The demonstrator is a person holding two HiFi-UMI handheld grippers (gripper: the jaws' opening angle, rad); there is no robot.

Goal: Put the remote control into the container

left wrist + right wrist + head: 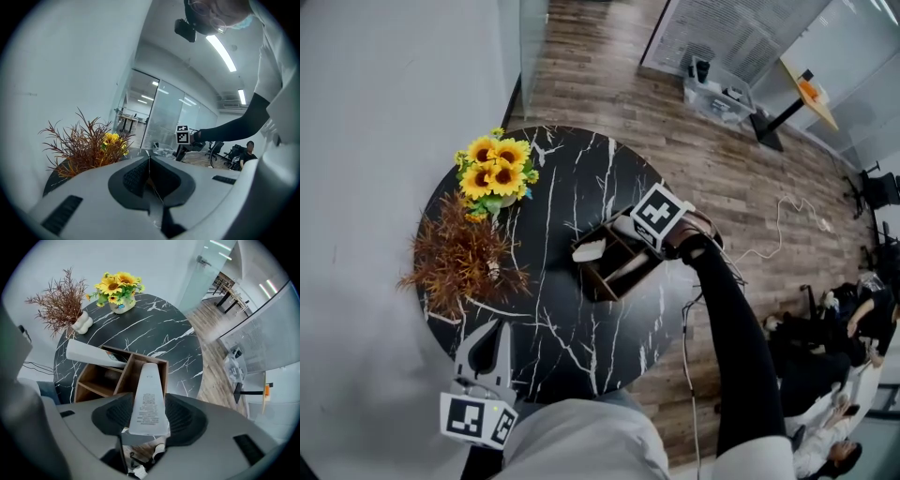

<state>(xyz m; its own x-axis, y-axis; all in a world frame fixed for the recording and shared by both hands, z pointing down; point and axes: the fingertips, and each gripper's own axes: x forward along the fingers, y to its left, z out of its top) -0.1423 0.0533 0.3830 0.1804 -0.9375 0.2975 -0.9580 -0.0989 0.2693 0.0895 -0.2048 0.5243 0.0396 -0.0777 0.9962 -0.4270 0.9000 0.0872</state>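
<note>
Squarely between right fingers [187,418]: remote control [149,399], tip in container [123,378].

Left gripper [149,158] nearly level, jaws pressed together; right gripper [149,401] pointing straight down, jaws clamped on remote control [149,378].

The left claw [149,161] has its jaws pressed together with nothing between them. Beyond them, at the left, a dried brown plant [79,149] and sunflowers [115,140] stand on the dark table [50,182]. Farther right, an arm in a black sleeve [234,126] holds the right claw [180,152], topped by its marker cube [182,134]. A person [247,152] sits at the far right, beyond a glass partition [164,117].
</note>
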